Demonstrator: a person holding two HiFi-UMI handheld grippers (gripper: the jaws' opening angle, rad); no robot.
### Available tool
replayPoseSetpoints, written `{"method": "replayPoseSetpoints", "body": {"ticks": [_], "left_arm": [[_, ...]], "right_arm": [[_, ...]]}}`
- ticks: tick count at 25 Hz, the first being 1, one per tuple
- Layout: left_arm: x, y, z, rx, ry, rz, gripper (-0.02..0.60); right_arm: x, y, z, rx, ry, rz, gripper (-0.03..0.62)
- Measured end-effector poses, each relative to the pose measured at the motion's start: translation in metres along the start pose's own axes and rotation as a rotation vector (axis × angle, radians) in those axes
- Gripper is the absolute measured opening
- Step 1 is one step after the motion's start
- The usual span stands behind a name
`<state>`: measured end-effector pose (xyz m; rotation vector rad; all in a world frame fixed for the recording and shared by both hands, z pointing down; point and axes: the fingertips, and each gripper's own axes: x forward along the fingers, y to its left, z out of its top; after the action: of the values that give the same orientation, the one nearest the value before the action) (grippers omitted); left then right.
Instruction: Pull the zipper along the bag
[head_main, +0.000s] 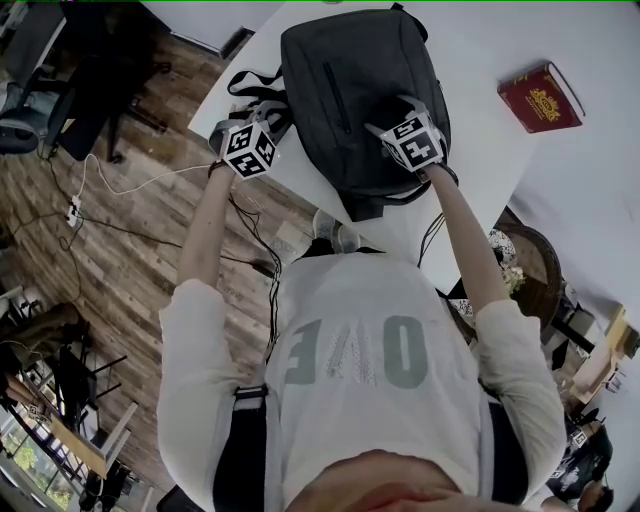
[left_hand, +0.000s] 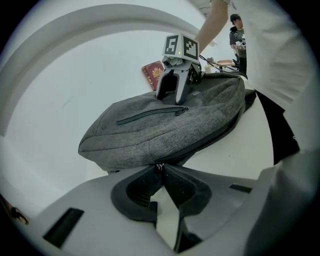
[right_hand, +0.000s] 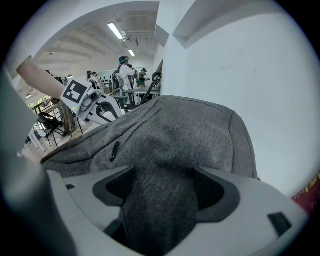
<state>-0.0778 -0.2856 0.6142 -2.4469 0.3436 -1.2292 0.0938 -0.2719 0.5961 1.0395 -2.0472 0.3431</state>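
My left tool (left_hand: 161, 170) has its jaws closed on the zipper pull (left_hand: 159, 166) at the near edge of the grey bag (left_hand: 150, 132), which lies flat on the white bench (left_hand: 55, 100). The right tool (left_hand: 171, 99) stands on the bag's top, and a red book (left_hand: 152, 76) lies on the bench beyond it.

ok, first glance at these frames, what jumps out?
The grey backpack lying across the white table dominates, with both grippers on it. The left gripper is pinched shut on the zipper pull at the bag's edge, and the right gripper clamps a fold of its top fabric. A red book lies apart from the bag, toward the right in the head view.
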Motion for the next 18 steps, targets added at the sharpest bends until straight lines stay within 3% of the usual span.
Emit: {"method": "replayPoseSetpoints", "body": {"ticks": [5,8,12,18], "left_arm": [[0.0033,-0.0004,0.0018,0.067,0.023,-0.039,0.064],[0.0039,0.0015,0.0005,0.09,0.053,-0.003,0.046],[0.0027,0.0032,-0.0023,0.194,0.149,0.033,0.028],[-0.0059,-0.0032,-0.0034,0.072,0.223,-0.048,0.029]], "right_arm": [[-0.0002,-0.0013,-0.0004,0.002,-0.006,0.0,0.367],[0.0011,-0.0026,-0.0004,0.006,-0.007,0.0,0.367],[0.0015,-0.0044,-0.0022,0.009,-0.01,0.001,0.367],[0.0008,-0.0043,-0.0028,0.01,-0.016,0.002,0.367]]}}
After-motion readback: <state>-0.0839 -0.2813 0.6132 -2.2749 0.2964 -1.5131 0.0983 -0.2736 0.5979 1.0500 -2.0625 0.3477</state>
